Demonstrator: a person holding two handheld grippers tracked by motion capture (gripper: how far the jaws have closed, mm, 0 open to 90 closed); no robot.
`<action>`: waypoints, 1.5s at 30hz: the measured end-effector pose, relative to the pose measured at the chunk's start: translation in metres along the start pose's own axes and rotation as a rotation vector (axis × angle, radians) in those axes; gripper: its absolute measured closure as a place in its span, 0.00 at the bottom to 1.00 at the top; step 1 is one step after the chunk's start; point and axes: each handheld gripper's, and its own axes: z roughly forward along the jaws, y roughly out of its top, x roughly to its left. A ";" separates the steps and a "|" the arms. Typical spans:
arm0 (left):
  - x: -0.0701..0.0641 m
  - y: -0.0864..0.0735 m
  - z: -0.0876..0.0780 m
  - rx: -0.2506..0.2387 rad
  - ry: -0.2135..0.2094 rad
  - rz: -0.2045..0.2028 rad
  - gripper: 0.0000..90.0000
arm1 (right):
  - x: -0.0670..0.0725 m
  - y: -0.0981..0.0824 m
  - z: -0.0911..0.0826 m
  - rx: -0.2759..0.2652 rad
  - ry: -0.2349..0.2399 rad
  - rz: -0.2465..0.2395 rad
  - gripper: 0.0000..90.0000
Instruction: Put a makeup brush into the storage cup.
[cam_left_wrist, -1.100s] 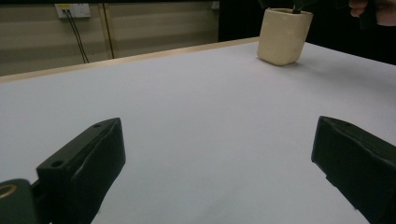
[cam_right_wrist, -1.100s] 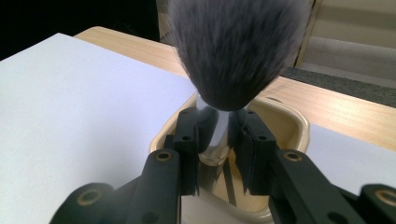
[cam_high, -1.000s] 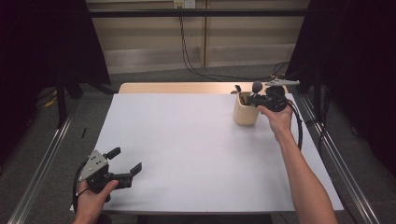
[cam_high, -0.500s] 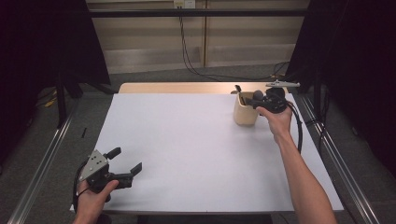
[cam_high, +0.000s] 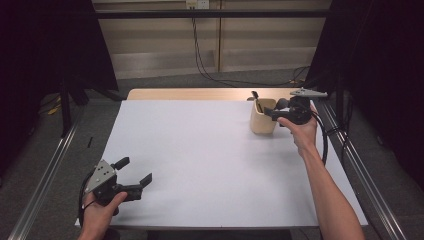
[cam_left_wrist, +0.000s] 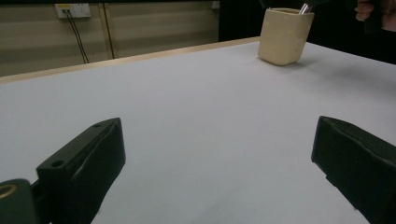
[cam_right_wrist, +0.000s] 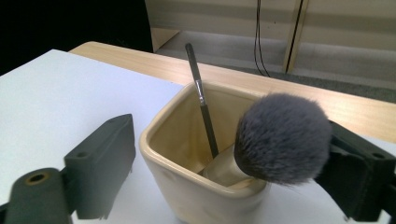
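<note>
A cream square cup (cam_right_wrist: 187, 191) stands at the table's far right (cam_high: 261, 125); it also appears far off in the left gripper view (cam_left_wrist: 282, 39). In it lean a thin dark brush (cam_right_wrist: 201, 100) and a fluffy grey-headed brush (cam_right_wrist: 282, 137). My right gripper (cam_right_wrist: 231, 140) straddles the cup's rim; its jaws have just been opening and stand apart, with the fluffy head between them, against the right one. In the high view that gripper (cam_high: 272, 111) sits right beside the cup. My left gripper (cam_high: 134, 170) rests open near the front left corner, nothing between its jaws (cam_left_wrist: 215, 154).
A white sheet (cam_high: 210, 160) covers the table, with a strip of bare wood (cam_high: 190, 94) along the far edge. Metal rails (cam_high: 45, 170) run along both sides. Cables (cam_high: 200, 55) hang on the back wall. The right gripper's cable (cam_high: 324, 145) loops beside the forearm.
The right gripper's jaws have spread apart and let go of the fluffy brush, which now leans in the cup. The left gripper has stayed put.
</note>
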 end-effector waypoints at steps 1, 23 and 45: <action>0.000 0.000 0.000 -0.001 0.000 -0.002 0.03 | 0.000 0.000 -0.001 -0.006 0.003 -0.005 0.10; -0.001 -0.001 -0.006 -0.012 0.006 -0.006 0.03 | 0.012 -0.010 -0.028 -0.082 -0.045 -0.031 0.01; 0.003 -0.001 -0.006 -0.027 0.010 -0.012 0.03 | 0.018 -0.033 -0.066 -0.113 -0.078 -0.034 0.01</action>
